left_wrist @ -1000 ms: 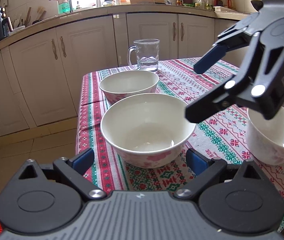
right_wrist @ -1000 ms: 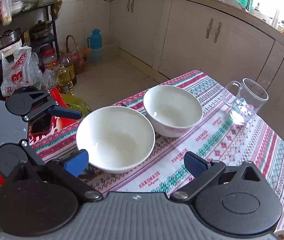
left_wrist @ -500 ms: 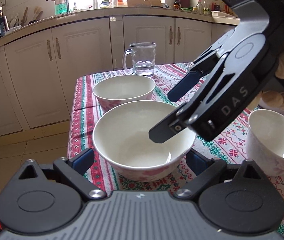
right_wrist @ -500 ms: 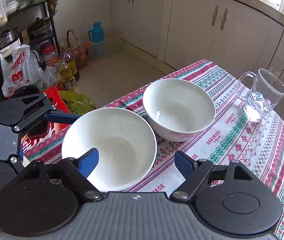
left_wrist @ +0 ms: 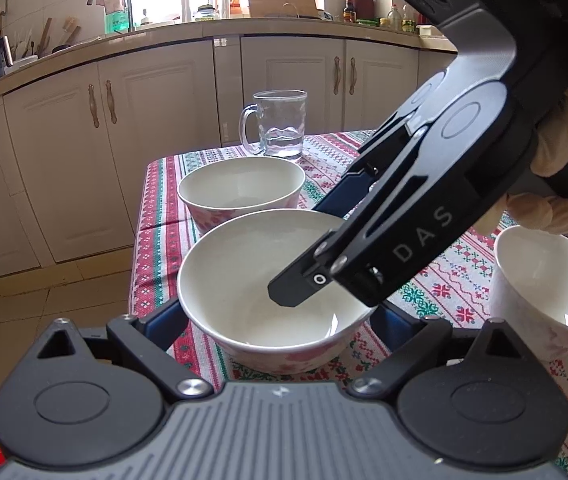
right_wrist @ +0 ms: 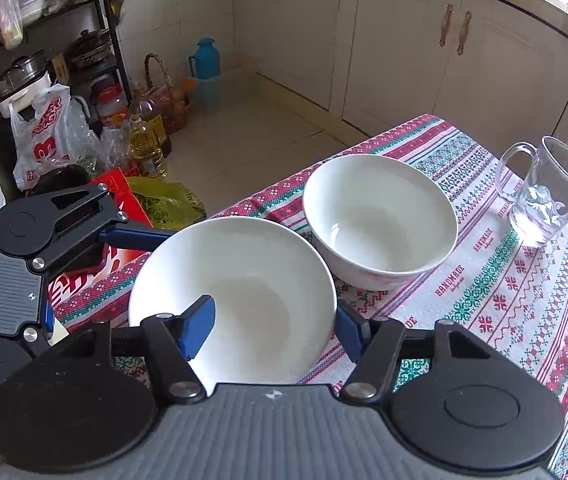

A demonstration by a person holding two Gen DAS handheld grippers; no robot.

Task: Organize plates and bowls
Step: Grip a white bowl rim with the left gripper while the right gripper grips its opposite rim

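Observation:
A white bowl with pink flowers [left_wrist: 243,280] [right_wrist: 243,280] sits near the table's corner. A second like bowl [left_wrist: 241,188] [right_wrist: 380,216] stands just behind it. My left gripper [left_wrist: 279,320] is open, its fingers on either side of the near bowl's base. My right gripper [right_wrist: 273,330] is open and straddles the near bowl's rim: one blue pad [right_wrist: 197,326] is inside the bowl, the other pad [right_wrist: 350,334] outside. In the left wrist view the right gripper [left_wrist: 324,248] reaches down into the bowl. A smaller white bowl [left_wrist: 544,284] stands at the right.
A glass mug [left_wrist: 279,124] [right_wrist: 544,192] with a little water stands behind the bowls on the patterned tablecloth [right_wrist: 504,300]. The table edge is close on the left. Bags, oil bottles and a red box [right_wrist: 123,200] lie on the floor beyond it.
My right gripper has come down and forward over the near bowl, one finger now inside its rim. My left gripper has moved closer, around the bowl's base.

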